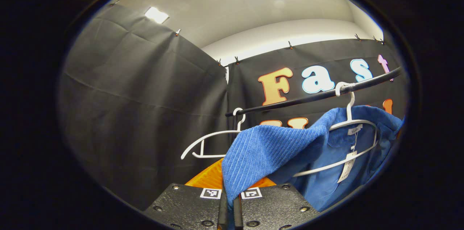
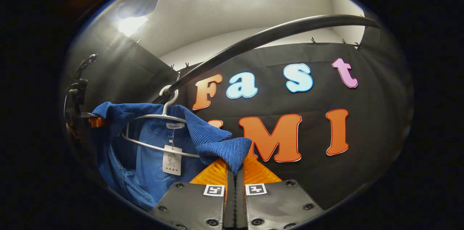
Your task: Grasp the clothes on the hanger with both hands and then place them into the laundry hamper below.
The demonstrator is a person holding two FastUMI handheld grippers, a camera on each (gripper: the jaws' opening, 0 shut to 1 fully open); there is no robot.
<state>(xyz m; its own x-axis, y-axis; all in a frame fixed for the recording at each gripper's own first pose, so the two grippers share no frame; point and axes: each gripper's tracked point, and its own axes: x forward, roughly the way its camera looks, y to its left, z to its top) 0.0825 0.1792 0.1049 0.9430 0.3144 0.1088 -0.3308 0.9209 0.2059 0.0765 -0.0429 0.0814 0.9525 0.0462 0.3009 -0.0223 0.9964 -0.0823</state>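
A blue corduroy garment (image 1: 275, 146) hangs on a white hanger (image 1: 357, 123) from the black rail (image 1: 311, 96). My left gripper (image 1: 229, 190) is shut on one shoulder of the garment, the cloth pulled off the hanger toward me. In the right gripper view the same garment (image 2: 145, 150) hangs on its hanger (image 2: 159, 117) under the rail (image 2: 261, 37), a paper tag (image 2: 172, 160) dangling inside the collar. My right gripper (image 2: 235, 172) is shut on the other shoulder, cloth pinched between its orange fingers (image 2: 212, 173). The other gripper (image 2: 78, 114) shows at the far left.
An empty white hanger (image 1: 212, 143) hangs further left on the rail. Black cloth walls close in behind and to the left. Ceiling lights (image 1: 156, 15) glare overhead.
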